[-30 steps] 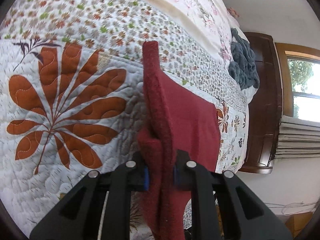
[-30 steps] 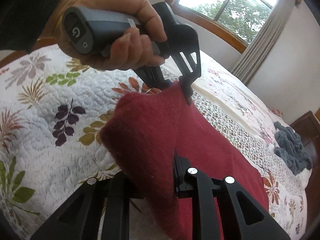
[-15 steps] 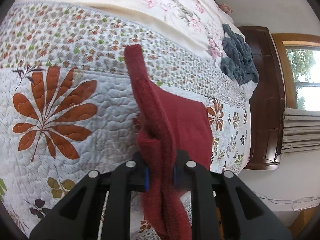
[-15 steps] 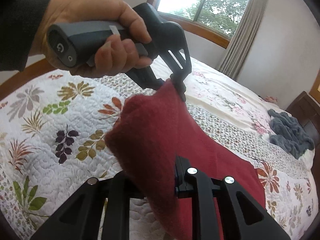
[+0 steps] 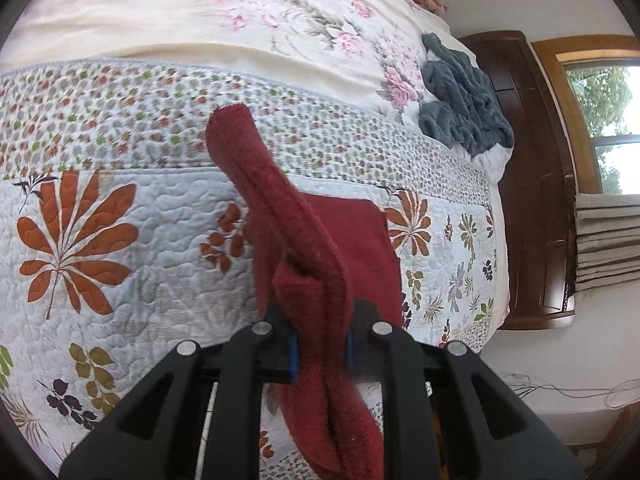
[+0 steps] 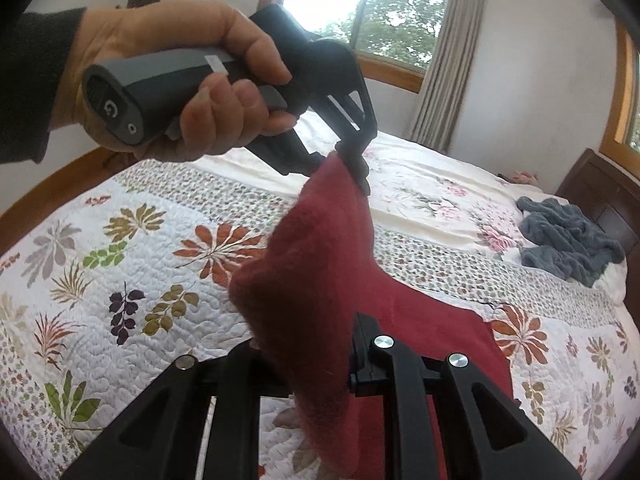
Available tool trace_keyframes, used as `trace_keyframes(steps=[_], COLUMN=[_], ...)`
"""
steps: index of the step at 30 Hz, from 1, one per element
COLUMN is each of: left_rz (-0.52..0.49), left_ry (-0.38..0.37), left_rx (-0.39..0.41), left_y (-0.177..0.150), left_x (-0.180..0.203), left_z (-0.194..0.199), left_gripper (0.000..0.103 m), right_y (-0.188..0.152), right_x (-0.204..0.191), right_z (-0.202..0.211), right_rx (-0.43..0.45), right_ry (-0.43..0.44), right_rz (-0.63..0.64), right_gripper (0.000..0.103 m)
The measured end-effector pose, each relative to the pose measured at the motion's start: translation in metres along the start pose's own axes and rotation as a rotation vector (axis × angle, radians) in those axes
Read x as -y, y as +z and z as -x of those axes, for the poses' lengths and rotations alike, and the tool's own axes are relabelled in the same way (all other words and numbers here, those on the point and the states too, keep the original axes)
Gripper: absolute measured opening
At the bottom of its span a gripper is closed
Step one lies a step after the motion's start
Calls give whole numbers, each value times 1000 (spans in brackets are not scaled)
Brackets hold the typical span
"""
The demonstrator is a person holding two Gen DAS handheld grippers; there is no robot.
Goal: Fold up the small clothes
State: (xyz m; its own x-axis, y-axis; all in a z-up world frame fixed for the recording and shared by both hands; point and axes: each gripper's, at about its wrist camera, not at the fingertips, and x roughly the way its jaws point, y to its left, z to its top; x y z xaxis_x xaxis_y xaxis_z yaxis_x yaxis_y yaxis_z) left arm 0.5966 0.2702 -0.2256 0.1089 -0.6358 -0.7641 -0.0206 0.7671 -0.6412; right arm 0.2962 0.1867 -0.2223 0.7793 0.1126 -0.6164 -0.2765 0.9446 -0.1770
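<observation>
A: Where is the red garment (image 6: 320, 264)?

B: Lifted above the quilt (image 6: 132, 264), far part resting on it. Left gripper (image 5: 320, 344) and right gripper (image 6: 316, 376) are each clamped on a corner of one edge.

A: Handling?

B: Soft, fuzzy, light, probably; it sags between holds. Corners look the best grip.

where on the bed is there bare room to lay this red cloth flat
Free: the leaf-print quilt left of the red cloth, and the cream sheet beyond the patterned band. Crowded: the far right corner by the headboard, where grey clothing lies heaped.
</observation>
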Motion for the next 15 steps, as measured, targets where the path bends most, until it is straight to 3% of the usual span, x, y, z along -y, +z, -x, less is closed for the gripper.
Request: trace_keyframes(steps=[15], left_rz=[-69], left_ry=[60], left_rx=[-18], left_y=[-2], left_x=[71], left_z=[-23], left_gripper=[14], right_y=[-11], right_x=[50], right_z=[23], right_rx=[14], right_ry=[-4], right_rz=[-118], right_gripper=[17])
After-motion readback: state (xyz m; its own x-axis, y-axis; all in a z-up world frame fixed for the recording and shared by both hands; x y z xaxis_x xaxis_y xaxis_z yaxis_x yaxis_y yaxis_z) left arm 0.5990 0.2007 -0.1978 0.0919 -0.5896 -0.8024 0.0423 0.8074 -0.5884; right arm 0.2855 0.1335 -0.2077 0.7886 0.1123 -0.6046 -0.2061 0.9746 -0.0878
